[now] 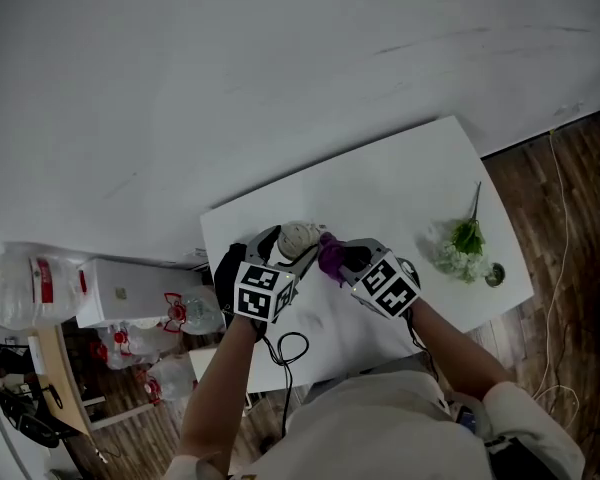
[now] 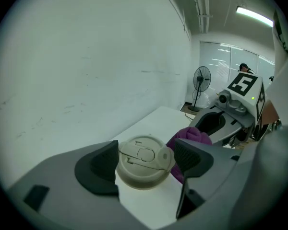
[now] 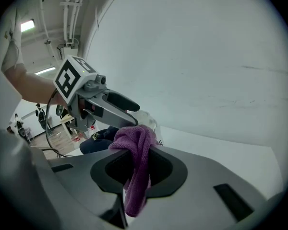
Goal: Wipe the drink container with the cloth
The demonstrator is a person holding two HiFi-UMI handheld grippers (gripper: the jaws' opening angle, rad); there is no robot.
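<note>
A drink cup with a beige lid (image 1: pixel 298 236) sits between the jaws of my left gripper (image 1: pixel 296 252), over the white table (image 1: pixel 380 183). In the left gripper view the lid (image 2: pixel 140 156) fills the gap and both dark pads (image 2: pixel 102 166) lie against its sides, so the gripper is shut on the cup. My right gripper (image 1: pixel 340 260) is shut on a purple cloth (image 1: pixel 329 256), which bunches above its jaws and hangs down between them (image 3: pixel 137 162). The cloth (image 2: pixel 192 136) sits right beside the cup's right side. The cup's body (image 3: pixel 148 120) is mostly hidden behind the cloth.
A bunch of white and green artificial flowers (image 1: pixel 463 248) lies at the table's right end, with a small round object (image 1: pixel 494 275) beside it. Boxes and plastic bottles (image 1: pixel 180 313) stand on the floor to the left. A black cable (image 1: pixel 290 352) loops over the table's near edge.
</note>
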